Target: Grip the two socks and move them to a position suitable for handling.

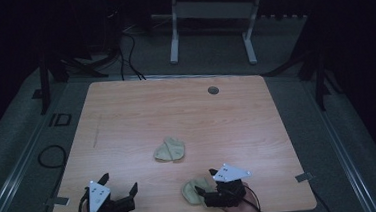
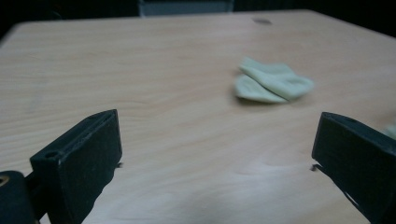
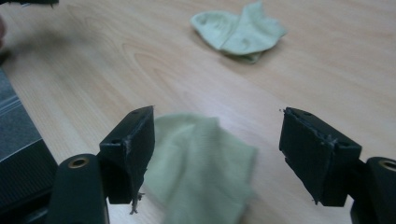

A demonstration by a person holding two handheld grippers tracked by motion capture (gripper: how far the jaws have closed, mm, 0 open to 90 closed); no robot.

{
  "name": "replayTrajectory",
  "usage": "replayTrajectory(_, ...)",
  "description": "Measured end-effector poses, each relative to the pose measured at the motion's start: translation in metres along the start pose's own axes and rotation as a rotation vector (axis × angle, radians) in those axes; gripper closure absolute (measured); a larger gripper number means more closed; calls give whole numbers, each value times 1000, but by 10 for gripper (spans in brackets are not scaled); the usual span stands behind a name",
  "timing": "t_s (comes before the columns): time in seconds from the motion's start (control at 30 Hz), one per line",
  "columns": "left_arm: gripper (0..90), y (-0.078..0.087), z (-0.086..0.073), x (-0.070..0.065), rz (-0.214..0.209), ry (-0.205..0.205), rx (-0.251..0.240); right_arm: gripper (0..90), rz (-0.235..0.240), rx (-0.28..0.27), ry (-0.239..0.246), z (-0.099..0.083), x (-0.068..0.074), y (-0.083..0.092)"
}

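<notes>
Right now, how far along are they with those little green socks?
One folded sock already lies mid-table, seemingly finished. The second sock lies flat between the right claw's open jaws, not gripped. The left claw is open, holding nothing. Folding or placing that second sock seems to remain.

A pale green sock (image 3: pixel 201 172) lies on the counter (image 3: pixel 116 60) between the right gripper (image 3: pixel 217 149)'s spread jaws, a folded sock (image 3: pixel 240 32) beyond it.

Two pale green cloths (image 1: pixel 169 150) (image 1: pixel 194 191) lie on a light wood-grain table (image 1: pixel 127 120). Both grippers (image 1: pixel 117 183) (image 1: pixel 206 181) are black, each topped with a grey plate.
</notes>
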State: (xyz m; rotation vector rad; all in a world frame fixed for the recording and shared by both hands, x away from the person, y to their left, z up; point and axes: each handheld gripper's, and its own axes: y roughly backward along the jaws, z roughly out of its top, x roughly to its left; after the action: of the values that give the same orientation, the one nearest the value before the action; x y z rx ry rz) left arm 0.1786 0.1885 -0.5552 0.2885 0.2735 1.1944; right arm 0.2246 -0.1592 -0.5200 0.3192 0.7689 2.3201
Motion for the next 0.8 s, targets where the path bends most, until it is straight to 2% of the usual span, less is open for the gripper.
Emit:
replayTrajectory(0.03,17,-1,3,-6,-43,2,9,266,-9,0,5,1,-4,3)
replayTrajectory(0.1,18,-5,10,-20,-123,-12,61,288,-11,-4,-16,2,-13,7)
replayTrajectory(0.13,43,-7,13,-28,-148,-29,79,340,-1,-3,-28,2,-18,9)
replayTrajectory(0.2,110,-11,18,-42,-239,-54,85,459,22,6,-24,2,-24,11)
replayTrajectory(0.23,122,-15,20,-50,-264,-66,107,556,33,13,-6,2,-25,11)
replayTrajectory(0.33,151,-30,24,-70,-360,-95,180,700,41,31,24,0,-26,8)
replayTrajectory(0.37,191,-34,25,-76,-383,-105,201,723,44,41,33,-1,-25,5)
replayTrajectory(0.4,235,-39,26,-81,-396,-110,219,748,47,47,33,-2,-24,3)
replayTrajectory(0.47,265,-48,26,-89,-428,-125,253,766,74,75,36,-5,-22,-4)
replayTrajectory(0.5,324,-52,26,-91,-440,-129,267,765,76,87,40,-7,-20,-8)
replayTrajectory(0.6,390,-66,24,-95,-442,-124,319,742,89,123,52,-12,-17,-17)
replayTrajectory(0.67,429,-69,23,-96,-439,-126,329,733,94,133,56,-14,-17,-20)
replayTrajectory(0.7,429,-75,20,-98,-447,-139,361,724,97,141,57,-15,-17,-22)
replayTrajectory(0.77,483,-81,18,-98,-459,-154,392,704,110,169,61,-18,-17,-28)
replayTrajectory(0.8,499,-83,17,-99,-453,-173,407,704,110,180,68,-20,-17,-30)
